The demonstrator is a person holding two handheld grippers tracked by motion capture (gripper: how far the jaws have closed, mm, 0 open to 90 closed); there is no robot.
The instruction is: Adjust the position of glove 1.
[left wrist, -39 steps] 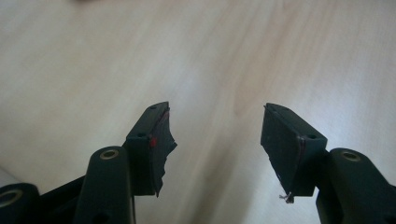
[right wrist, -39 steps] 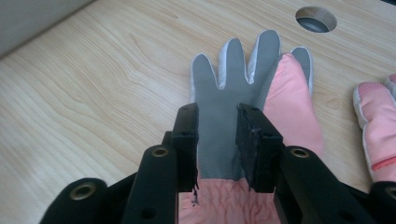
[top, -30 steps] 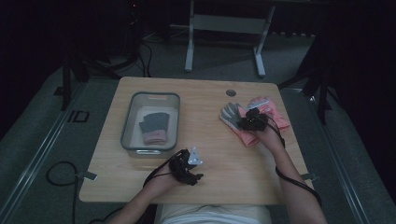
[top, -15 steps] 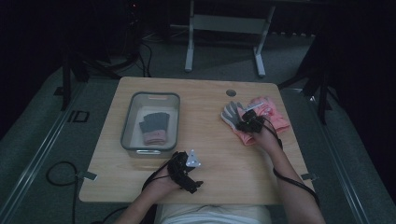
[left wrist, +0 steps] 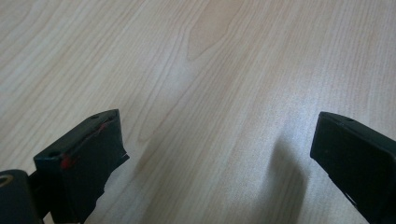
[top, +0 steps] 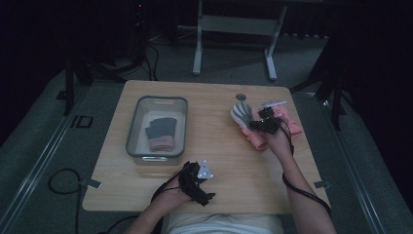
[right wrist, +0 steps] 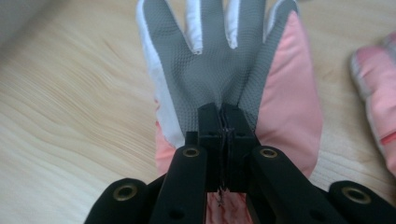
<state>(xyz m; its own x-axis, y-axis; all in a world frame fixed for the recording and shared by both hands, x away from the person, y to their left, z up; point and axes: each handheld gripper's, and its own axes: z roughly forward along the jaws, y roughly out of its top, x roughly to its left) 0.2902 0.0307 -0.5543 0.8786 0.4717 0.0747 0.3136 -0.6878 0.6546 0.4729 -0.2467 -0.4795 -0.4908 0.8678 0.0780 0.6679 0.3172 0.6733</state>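
— Right gripper (right wrist: 222,122): what's it doing?
— Jaws pressed together at the palm of the pink and grey glove (right wrist: 224,60), near the cuff. Whether fabric is pinched between them, I cannot tell. That glove lies palm up on the table (top: 224,105), at about two o'clock from the person.
— Anything beside it?
— A second pink glove (right wrist: 380,88), just at its three o'clock.
— And the left gripper (left wrist: 215,154)?
— Jaws spread wide over bare wood, near the front edge. At eleven o'clock from it sits a clear bin (top: 141,105) with dark and pink gloves (top: 161,132) inside.
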